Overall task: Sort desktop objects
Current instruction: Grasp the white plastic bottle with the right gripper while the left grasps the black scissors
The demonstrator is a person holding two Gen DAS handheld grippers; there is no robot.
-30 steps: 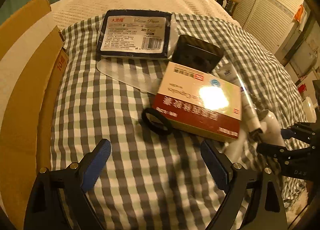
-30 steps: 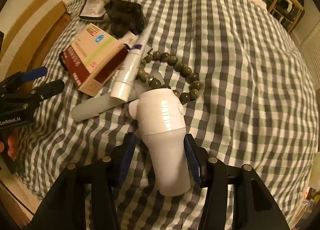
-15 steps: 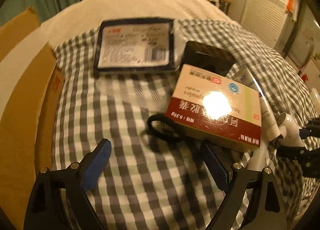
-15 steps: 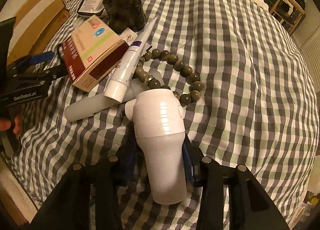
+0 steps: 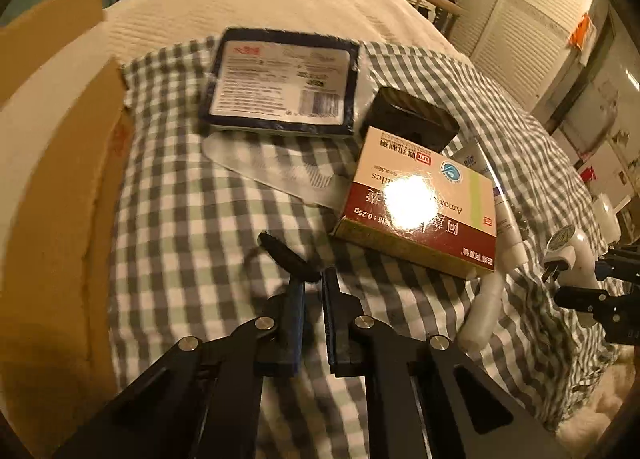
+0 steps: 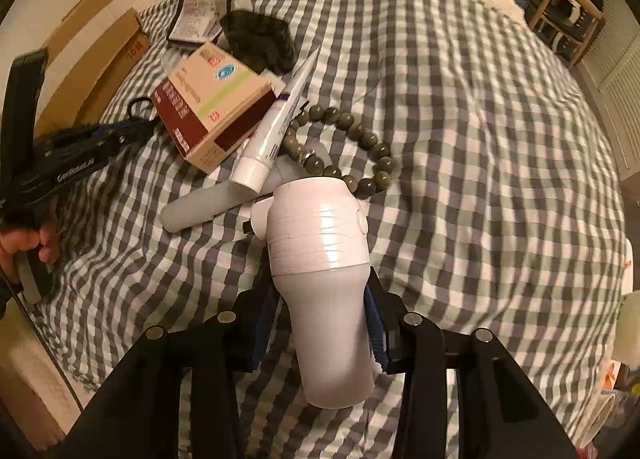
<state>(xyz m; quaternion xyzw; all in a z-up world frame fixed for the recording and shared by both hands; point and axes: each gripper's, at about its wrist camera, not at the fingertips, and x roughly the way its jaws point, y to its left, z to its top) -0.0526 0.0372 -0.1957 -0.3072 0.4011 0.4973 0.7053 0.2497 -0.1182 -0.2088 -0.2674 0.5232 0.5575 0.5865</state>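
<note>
My left gripper point(image 5: 314, 279) is shut, its tips pinching the black hair tie point(image 5: 286, 253) on the checked cloth, just in front of the red and cream medicine box point(image 5: 420, 203). My right gripper point(image 6: 322, 291) is shut on the white plug-in device point(image 6: 320, 227), both pads pressing its narrow lower body. The device's prongs show in the left wrist view point(image 5: 560, 259). Beyond it lie a bead bracelet point(image 6: 348, 151), a white tube point(image 6: 276, 127) and a pale cylinder point(image 6: 204, 205). The left gripper point(image 6: 132, 127) shows at the left of the right wrist view, held by a hand.
A dark-edged tissue pack point(image 5: 282, 83), a black case point(image 5: 412, 123) and a clear plastic sheet point(image 5: 272, 167) lie behind the medicine box. A cardboard box point(image 5: 60, 179) stands along the left edge of the bed. White cupboards stand at the right.
My left gripper moved up to the hair tie and shut on it. My right gripper closed on the white device and raised it a little.
</note>
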